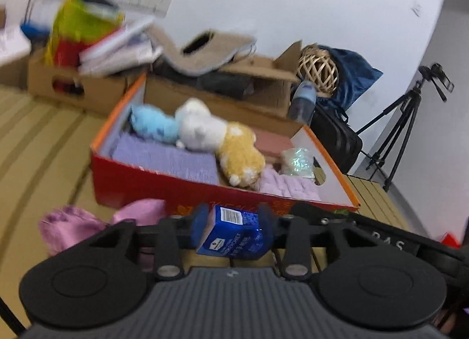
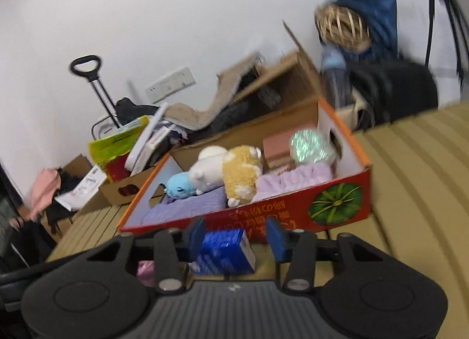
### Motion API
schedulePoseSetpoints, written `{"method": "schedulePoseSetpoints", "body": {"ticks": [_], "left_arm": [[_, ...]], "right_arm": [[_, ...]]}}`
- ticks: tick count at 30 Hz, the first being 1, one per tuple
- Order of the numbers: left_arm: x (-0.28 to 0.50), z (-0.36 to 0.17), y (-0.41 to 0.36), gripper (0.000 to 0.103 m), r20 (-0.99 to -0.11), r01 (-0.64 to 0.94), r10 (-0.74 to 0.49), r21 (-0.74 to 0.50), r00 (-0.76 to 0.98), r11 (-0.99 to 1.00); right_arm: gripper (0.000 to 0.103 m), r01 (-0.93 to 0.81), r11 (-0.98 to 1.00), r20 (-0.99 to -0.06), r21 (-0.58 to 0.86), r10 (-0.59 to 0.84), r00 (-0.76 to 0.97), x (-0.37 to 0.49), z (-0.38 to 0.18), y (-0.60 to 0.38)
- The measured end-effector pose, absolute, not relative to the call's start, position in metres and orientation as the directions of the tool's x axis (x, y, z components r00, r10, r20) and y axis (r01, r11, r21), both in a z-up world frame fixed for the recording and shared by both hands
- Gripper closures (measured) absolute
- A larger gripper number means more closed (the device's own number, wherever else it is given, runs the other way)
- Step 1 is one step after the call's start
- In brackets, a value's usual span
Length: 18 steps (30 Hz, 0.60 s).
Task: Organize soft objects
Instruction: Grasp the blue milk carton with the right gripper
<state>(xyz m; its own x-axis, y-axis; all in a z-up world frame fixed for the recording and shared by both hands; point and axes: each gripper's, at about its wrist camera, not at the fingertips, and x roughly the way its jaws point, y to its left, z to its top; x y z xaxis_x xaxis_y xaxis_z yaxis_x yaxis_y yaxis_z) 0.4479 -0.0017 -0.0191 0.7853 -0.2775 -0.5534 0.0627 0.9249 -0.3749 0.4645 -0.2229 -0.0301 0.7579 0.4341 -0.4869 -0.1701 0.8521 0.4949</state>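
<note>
At lower centre of the left view, the left gripper [image 1: 233, 216] pinches a blue pack [image 1: 233, 233] by its sides; light, squashable. Right gripper [image 2: 236, 235] stands open, empty, before the box [image 2: 263, 219].

Free room and obstacles. My left hand-held gripper [image 1: 233, 214] has its jaws filled by a blue packet [image 1: 231, 233], so nothing else passes between them. Directly ahead, the near wall of the red box [image 1: 152, 183] bars a level approach; entry is from above. Inside, three plush toys lie in a row, blue [image 1: 155, 125], white [image 1: 199, 128] and yellow [image 1: 240, 154], with folded lilac cloths [image 1: 181, 160] beneath and a shiny bag [image 1: 297, 161] at the right end. A pink cloth [image 1: 73, 224] occupies the slatted counter [image 1: 32, 145] to my left. My right hand-held gripper [image 2: 236, 235] stands with jaws parted. Bare counter lies right of the box. Cardboard boxes [image 1: 222, 98] close the far side.
</note>
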Motion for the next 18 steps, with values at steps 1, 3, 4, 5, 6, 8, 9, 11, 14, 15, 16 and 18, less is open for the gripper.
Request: {"method": "schedulePoseSetpoints", "body": {"ticks": [1,3,4,5,6,8,9,11,14,15,16,18], "left_arm": [[0.453,-0.024,0.001,0.082,-0.562,0.063,-0.296,-0.396,0.772,0.916],[0.452,-0.032,0.004,0.088,-0.569,0.075,-0.322,-0.413,0.757,0.908],[0.448,-0.036,0.005,0.088,-0.578,0.090,-0.345,-0.423,0.739,0.902],[0.443,-0.039,0.004,0.088,-0.588,0.094,-0.355,-0.427,0.727,0.900],[0.436,-0.043,0.005,0.088,-0.601,0.108,-0.381,-0.439,0.703,0.892],[0.417,-0.048,0.008,0.086,-0.610,0.129,-0.421,-0.463,0.671,0.877],[0.405,-0.049,0.011,0.082,-0.600,0.159,-0.443,-0.466,0.666,0.870],[0.391,-0.047,0.012,0.070,-0.591,0.182,-0.443,-0.449,0.674,0.875],[0.392,-0.040,0.016,0.065,-0.562,0.180,-0.437,-0.453,0.702,0.873],[0.397,-0.039,0.015,0.064,-0.556,0.180,-0.430,-0.447,0.711,0.876],[0.404,-0.039,0.013,0.064,-0.566,0.160,-0.400,-0.425,0.721,0.891],[0.416,-0.041,0.009,0.064,-0.579,0.134,-0.350,-0.382,0.737,0.914]], "right_arm": [[0.066,-0.165,0.841,-0.494,0.515,0.449,0.745,0.472,-0.035,-0.223],[0.074,-0.166,0.817,-0.495,0.552,0.481,0.724,0.477,-0.046,-0.224],[0.076,-0.175,0.804,-0.491,0.569,0.503,0.711,0.478,-0.050,-0.224],[0.081,-0.179,0.799,-0.494,0.574,0.512,0.703,0.474,-0.053,-0.224],[0.089,-0.186,0.792,-0.503,0.581,0.529,0.683,0.469,-0.054,-0.223],[0.089,-0.218,0.795,-0.543,0.567,0.559,0.626,0.447,-0.054,-0.223],[0.088,-0.230,0.811,-0.559,0.537,0.547,0.623,0.435,-0.052,-0.224],[0.086,-0.215,0.844,-0.568,0.491,0.497,0.656,0.415,-0.049,-0.229],[0.084,-0.193,0.832,-0.543,0.520,0.496,0.678,0.417,-0.047,-0.233],[0.080,-0.195,0.836,-0.543,0.512,0.492,0.680,0.422,-0.048,-0.230],[0.079,-0.188,0.845,-0.555,0.502,0.480,0.679,0.428,-0.050,-0.225],[0.073,-0.162,0.852,-0.567,0.498,0.461,0.682,0.437,-0.056,-0.217]]}}
